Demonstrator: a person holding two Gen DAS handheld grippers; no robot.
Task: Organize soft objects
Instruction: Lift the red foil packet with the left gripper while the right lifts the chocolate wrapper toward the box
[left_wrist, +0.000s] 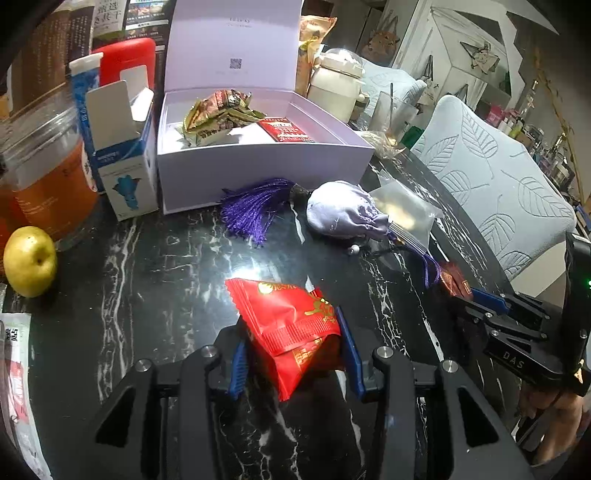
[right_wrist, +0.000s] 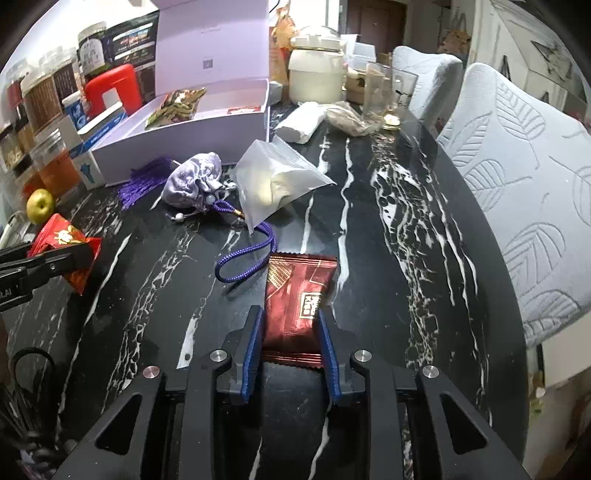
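Left gripper (left_wrist: 293, 354) clamped on a bright red snack packet (left_wrist: 291, 328), fingers pressing both sides, just above the black marble bench (left_wrist: 147, 295). Right gripper (right_wrist: 290, 339) closed on a dark red packet (right_wrist: 295, 299) lying on the bench. Open lilac box (left_wrist: 258, 166) beyond, lavender pouch (left_wrist: 340, 214) before it.

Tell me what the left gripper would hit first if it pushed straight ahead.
Likely the bare tabletop, since the left gripper, jaws shut on the red packet, points steeply down. The tassel lies farther along; depth is unclear.

yellow apple (left_wrist: 30, 260), orange jar (left_wrist: 44, 173), cream pot (left_wrist: 334, 88)
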